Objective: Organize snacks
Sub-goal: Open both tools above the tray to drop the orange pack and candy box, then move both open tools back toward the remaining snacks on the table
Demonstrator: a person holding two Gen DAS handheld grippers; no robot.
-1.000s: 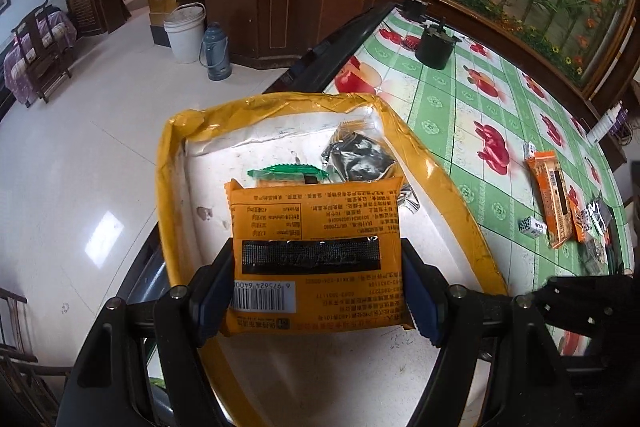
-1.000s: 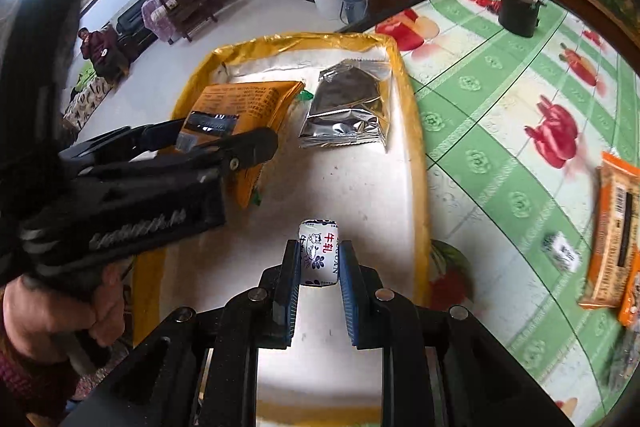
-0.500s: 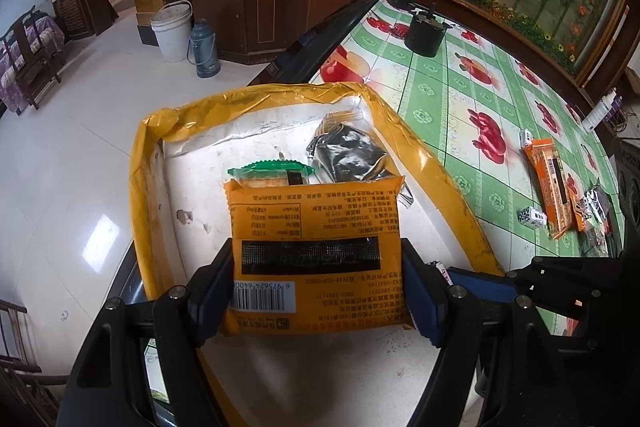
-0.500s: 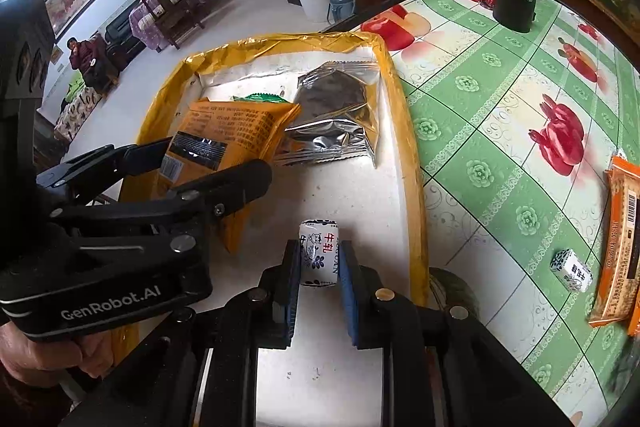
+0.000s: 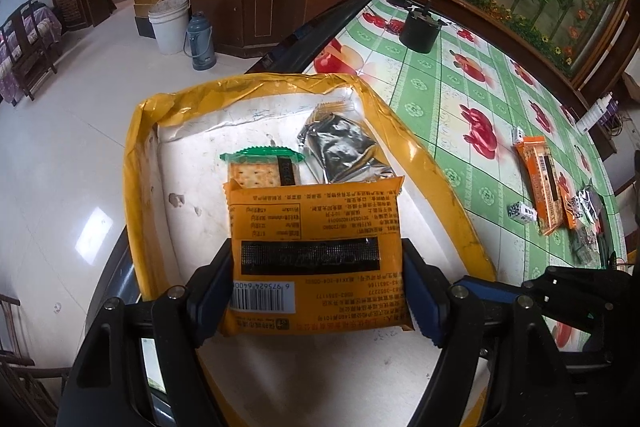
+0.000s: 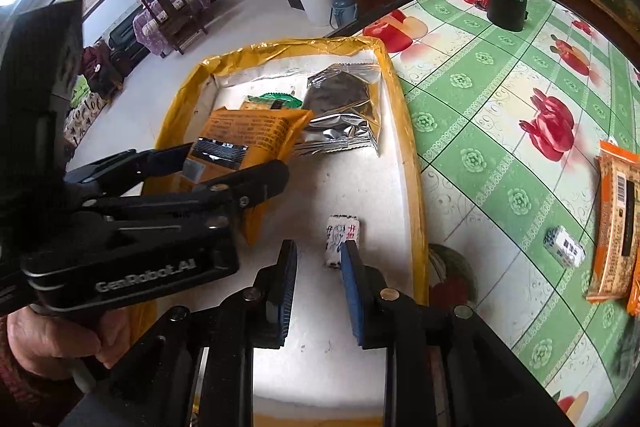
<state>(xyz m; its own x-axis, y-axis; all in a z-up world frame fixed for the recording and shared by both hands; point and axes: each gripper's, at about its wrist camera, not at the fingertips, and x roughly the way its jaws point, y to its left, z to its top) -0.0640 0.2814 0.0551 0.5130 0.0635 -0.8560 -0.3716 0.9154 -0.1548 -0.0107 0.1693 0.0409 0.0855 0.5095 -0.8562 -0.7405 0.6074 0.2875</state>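
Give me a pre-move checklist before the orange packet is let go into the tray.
1. Left tongs grip the orange packet on both sides: ok.
2. Packet is over the yellow-rimmed tray, not the tablecloth: ok.
3. White floor below the packet is free; the cracker pack and silver pouch lie farther back: ok.
4. Right tongs have let go of the small white candy: their jaws have just been opening; it lies by one pad, whether touching cannot tell.
5. Right tongs are out of the packet's drop path: ok, they sit off to the side.
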